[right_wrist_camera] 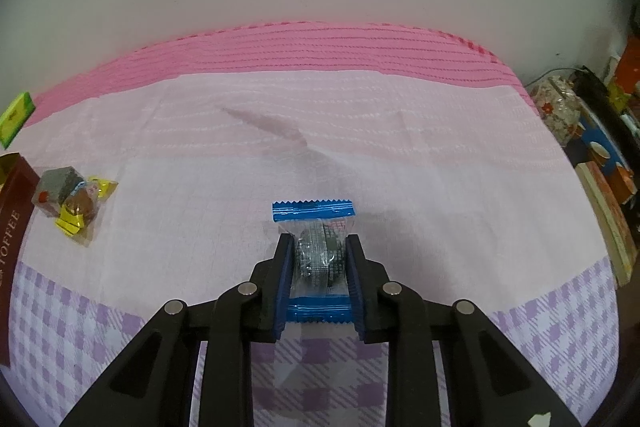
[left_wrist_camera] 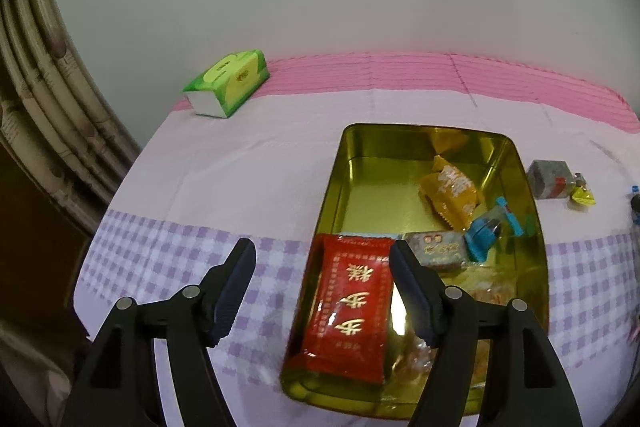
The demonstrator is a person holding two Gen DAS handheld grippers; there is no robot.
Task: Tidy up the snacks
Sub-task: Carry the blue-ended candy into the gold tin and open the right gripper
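A gold tin stands open on the cloth and holds several snacks: a red packet leaning on its near-left wall, an orange packet, a grey one and a blue-ended one. My left gripper is open above the tin's near-left corner, the red packet lying loose below, between its fingers. My right gripper is shut on a clear snack packet with blue ends on the cloth. A grey cube snack and a yellow-wrapped candy lie left of it.
A green tissue pack sits at the far left by the wall. The tin's maroon outer side shows at the right wrist view's left edge. Boxes and clutter crowd the table's right edge. Pink and lilac-checked cloth covers the table.
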